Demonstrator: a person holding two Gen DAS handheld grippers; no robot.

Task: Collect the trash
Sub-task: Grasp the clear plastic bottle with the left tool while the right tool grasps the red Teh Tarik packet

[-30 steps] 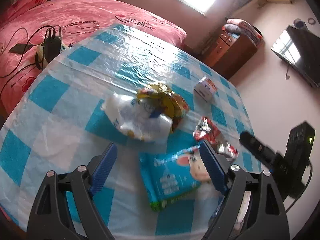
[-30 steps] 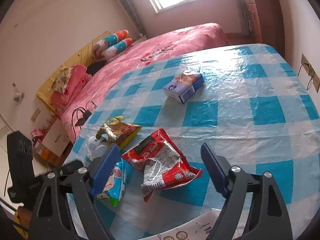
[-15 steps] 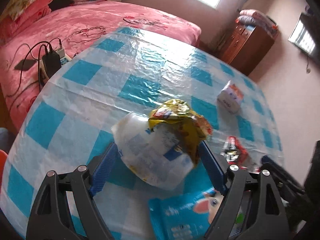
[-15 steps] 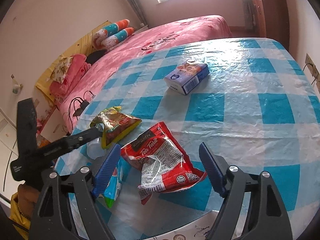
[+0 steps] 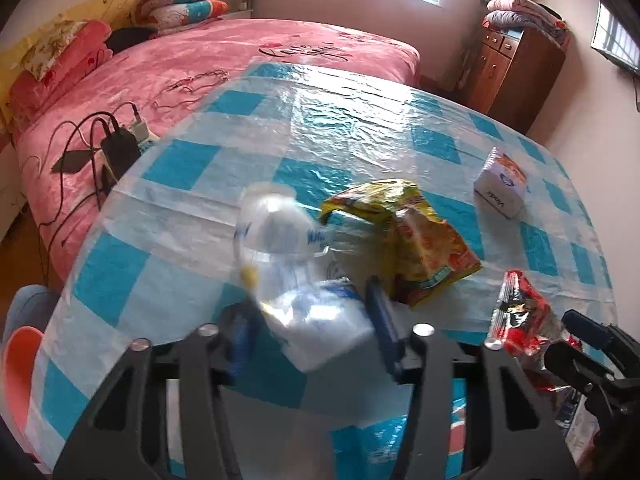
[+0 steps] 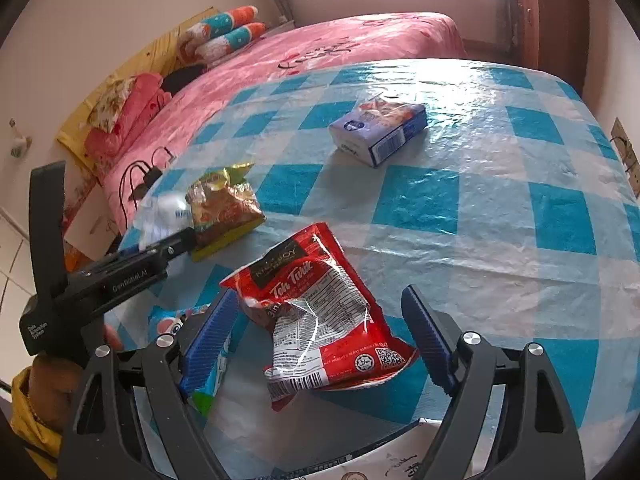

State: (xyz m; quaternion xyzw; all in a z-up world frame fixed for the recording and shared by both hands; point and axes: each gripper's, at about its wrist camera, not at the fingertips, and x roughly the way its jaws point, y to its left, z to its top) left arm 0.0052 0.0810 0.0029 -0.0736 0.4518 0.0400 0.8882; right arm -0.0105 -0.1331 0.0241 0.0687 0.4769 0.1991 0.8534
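Observation:
My left gripper (image 5: 310, 320) is shut on a crumpled clear-and-white plastic bag (image 5: 288, 264), which looks blurred; the bag also shows in the right wrist view (image 6: 166, 212). A yellow snack wrapper (image 5: 412, 236) lies just right of it, also seen from the right wrist (image 6: 224, 210). My right gripper (image 6: 320, 332) is open, its jaws either side of a red "Teh Tarik" wrapper (image 6: 316, 308), seen at the left wrist view's right edge (image 5: 524, 316). A blue wet-wipe pack (image 6: 208, 364) lies under the right gripper's left finger.
A white-and-blue tissue box (image 6: 380, 130) sits further back on the blue-checked tablecloth (image 6: 500, 208). A pink bed (image 5: 240, 56) with chargers and cables (image 5: 116, 144) borders the table. A wooden dresser (image 5: 516, 68) stands by the wall. A white patterned container rim (image 6: 360, 468) shows below the right gripper.
My left gripper moved forward past the wet-wipe pack and closed on the plastic bag. My right gripper edged closer to the red wrapper and stayed open.

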